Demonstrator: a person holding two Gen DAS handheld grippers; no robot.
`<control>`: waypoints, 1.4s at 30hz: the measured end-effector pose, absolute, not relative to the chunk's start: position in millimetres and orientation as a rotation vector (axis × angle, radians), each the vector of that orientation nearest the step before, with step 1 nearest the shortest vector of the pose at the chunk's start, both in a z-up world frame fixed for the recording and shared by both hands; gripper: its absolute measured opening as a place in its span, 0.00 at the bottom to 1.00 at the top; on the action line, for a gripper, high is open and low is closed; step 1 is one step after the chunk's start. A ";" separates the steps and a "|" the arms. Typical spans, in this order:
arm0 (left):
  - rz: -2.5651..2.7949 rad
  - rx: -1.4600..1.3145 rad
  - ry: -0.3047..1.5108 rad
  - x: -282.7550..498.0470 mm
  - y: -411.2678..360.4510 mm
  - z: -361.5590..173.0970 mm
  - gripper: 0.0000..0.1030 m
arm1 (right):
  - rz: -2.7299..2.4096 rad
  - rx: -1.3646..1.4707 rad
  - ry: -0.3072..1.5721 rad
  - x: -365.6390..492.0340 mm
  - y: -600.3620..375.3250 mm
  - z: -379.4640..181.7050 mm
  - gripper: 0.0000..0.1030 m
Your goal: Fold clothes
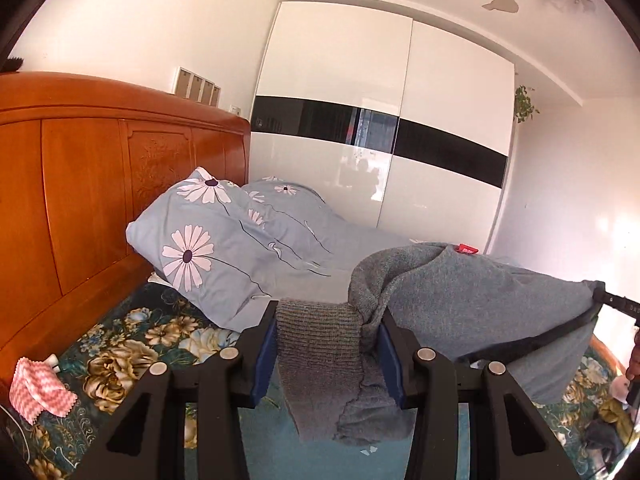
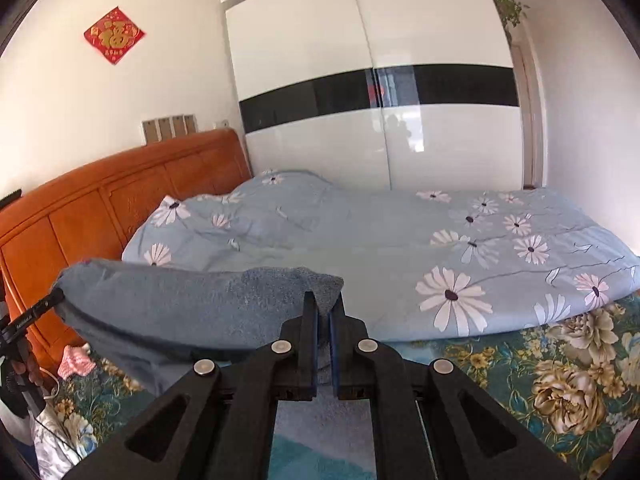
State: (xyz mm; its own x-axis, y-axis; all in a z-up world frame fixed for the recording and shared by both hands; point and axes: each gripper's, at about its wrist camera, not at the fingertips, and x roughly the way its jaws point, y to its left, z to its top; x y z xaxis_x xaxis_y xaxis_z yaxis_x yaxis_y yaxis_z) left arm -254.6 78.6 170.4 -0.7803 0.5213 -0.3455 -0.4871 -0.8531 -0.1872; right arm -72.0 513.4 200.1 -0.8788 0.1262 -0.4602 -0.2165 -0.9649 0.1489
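Observation:
A grey-blue knit sweater (image 1: 472, 300) hangs in the air above the bed, stretched between my two grippers. Its ribbed hem (image 1: 320, 344) sits between the fingers of my left gripper (image 1: 328, 344), whose jaws stand fairly wide around the bunched cloth. A red label (image 1: 468, 249) shows at its top edge. In the right wrist view the sweater (image 2: 168, 312) spreads to the left, and my right gripper (image 2: 324, 312) is shut on its edge. The other gripper's tip (image 2: 36, 312) shows at the far left.
A blue daisy-print quilt (image 2: 460, 248) and pillow (image 1: 208, 248) lie across the bed. The wooden headboard (image 1: 80, 184) is at the left. A floral teal sheet (image 2: 560, 376) covers the near bed. A pink cloth (image 1: 36, 392) lies near the headboard. A white wardrobe (image 1: 380, 120) stands behind.

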 end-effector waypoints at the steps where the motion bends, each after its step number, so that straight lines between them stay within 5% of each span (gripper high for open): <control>1: 2.533 -0.557 -0.109 -249.8 77.4 155.1 0.46 | 2.872 -0.743 0.263 -66.6 507.2 183.7 0.05; 6: 2.446 -0.803 -0.109 -211.8 68.9 38.0 0.46 | 2.797 -1.125 0.222 -27.4 492.0 54.5 0.05; 13: 2.385 -1.030 -0.232 -128.0 44.6 -93.1 0.45 | 2.687 -1.274 0.569 48.4 499.2 -56.1 0.05; 17: 2.408 -0.997 -0.305 -98.6 23.4 -96.1 0.45 | 2.678 -1.231 0.676 85.3 493.2 -62.0 0.05; 31: 2.392 -1.036 -0.278 -73.4 13.0 -119.7 0.48 | 2.672 -1.315 0.560 104.2 465.4 -77.7 0.09; 35: 2.336 -1.032 -0.273 -60.4 6.6 -111.7 0.56 | 2.707 -1.290 0.516 121.3 463.3 -64.6 0.31; 42: 2.344 -0.980 -0.364 -78.3 -3.1 -83.8 0.70 | 2.751 -1.218 0.373 78.9 470.2 -37.6 0.44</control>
State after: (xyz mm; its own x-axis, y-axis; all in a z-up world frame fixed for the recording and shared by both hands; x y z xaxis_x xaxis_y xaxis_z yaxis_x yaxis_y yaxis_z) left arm -78.3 -3.1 -83.8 -0.5713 0.5963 -0.5640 -0.3971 -0.8022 -0.4459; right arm 78.9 470.2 -37.6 -0.6722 0.0015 -0.7404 -0.1984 -0.9638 0.1782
